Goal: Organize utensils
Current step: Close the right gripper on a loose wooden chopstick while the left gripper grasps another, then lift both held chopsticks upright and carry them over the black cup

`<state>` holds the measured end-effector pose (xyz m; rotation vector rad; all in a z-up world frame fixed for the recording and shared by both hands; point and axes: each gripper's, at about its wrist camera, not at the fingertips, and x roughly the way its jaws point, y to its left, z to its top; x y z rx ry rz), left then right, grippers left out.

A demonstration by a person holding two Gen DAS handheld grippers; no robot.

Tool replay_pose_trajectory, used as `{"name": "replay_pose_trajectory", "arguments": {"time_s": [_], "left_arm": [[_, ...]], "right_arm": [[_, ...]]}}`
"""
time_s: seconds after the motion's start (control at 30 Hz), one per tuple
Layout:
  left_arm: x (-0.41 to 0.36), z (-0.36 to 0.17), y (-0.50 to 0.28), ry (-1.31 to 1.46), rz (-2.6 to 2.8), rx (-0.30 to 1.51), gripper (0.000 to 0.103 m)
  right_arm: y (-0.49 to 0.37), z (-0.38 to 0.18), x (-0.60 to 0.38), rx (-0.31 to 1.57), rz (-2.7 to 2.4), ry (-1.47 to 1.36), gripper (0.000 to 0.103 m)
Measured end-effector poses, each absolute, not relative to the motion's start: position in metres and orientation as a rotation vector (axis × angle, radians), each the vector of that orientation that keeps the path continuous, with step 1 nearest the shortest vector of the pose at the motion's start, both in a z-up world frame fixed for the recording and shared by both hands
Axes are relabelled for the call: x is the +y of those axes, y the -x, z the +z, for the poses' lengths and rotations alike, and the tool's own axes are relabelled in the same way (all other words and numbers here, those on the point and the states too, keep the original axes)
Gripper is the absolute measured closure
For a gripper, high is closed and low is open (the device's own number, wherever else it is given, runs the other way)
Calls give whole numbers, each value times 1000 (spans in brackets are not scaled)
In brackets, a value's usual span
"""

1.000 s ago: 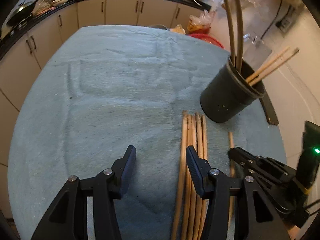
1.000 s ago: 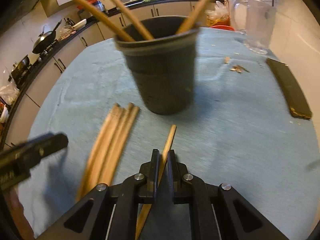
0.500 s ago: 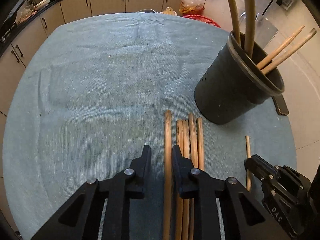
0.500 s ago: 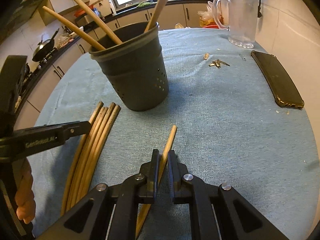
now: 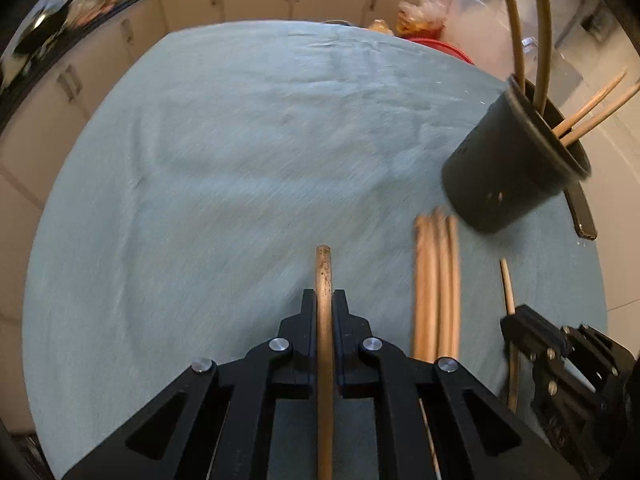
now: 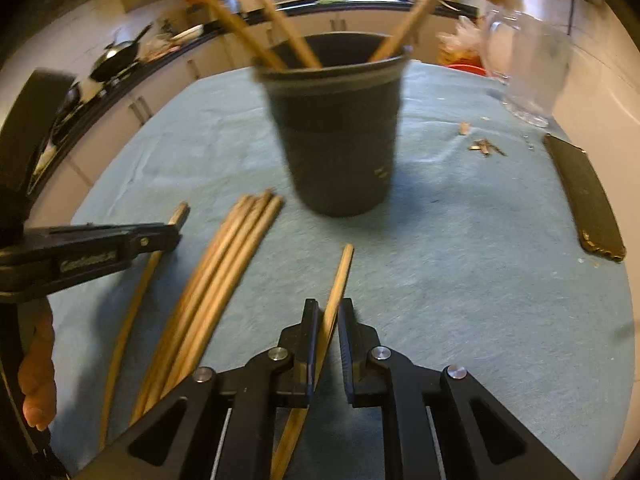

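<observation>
We saw the black cup (image 6: pixel 340 136) holding several sticks; our left tongs (image 5: pixel 324 304) had just clenched one chopstick (image 5: pixel 323 264), our right tongs (image 6: pixel 328 316) another stick (image 6: pixel 340 276).

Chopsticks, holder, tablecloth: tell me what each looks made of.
Chopsticks: probably bamboo or wood, a matte tan with darker wear; the one in the left gripper is speckled. Holder: likely moulded plastic, dull black, with a rolled rim and small drain holes. Tablecloth: soft woven fabric, pale blue-green, with wrinkles and a brushed nap.
</observation>
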<state>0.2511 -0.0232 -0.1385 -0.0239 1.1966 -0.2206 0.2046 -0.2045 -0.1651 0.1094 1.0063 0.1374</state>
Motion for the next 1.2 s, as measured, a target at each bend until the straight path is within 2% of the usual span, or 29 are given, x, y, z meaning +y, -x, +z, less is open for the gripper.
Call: {"name": "replay_pose_trajectory", "arguments": {"time_s": [0.17, 0.43, 0.5, 0.6, 0.77, 0.93, 1.2], "left_arm": [[-3, -141, -224, 93, -210, 1217, 95], [-11, -144, -247, 25, -205, 1204, 95], [-10, -145, -251, 39, -206, 1211, 96], [3, -140, -254, 112, -205, 1222, 96], [19, -92, -232, 231, -234, 1062, 96], [14, -43, -197, 208, -247, 891, 96], [5, -13, -166, 173, -238, 773, 96]], "right_arm": [[-193, -165, -198, 1008, 170, -94, 89], [-220, -162, -184, 1078, 148, -46, 88], [-219, -162, -180, 1072, 146, -26, 91], [-221, -162, -188, 1071, 218, -140, 95], [-197, -127, -205, 935, 215, -223, 95], [-166, -81, -221, 762, 174, -225, 95], [-132, -50, -232, 608, 155, -255, 96]]}}
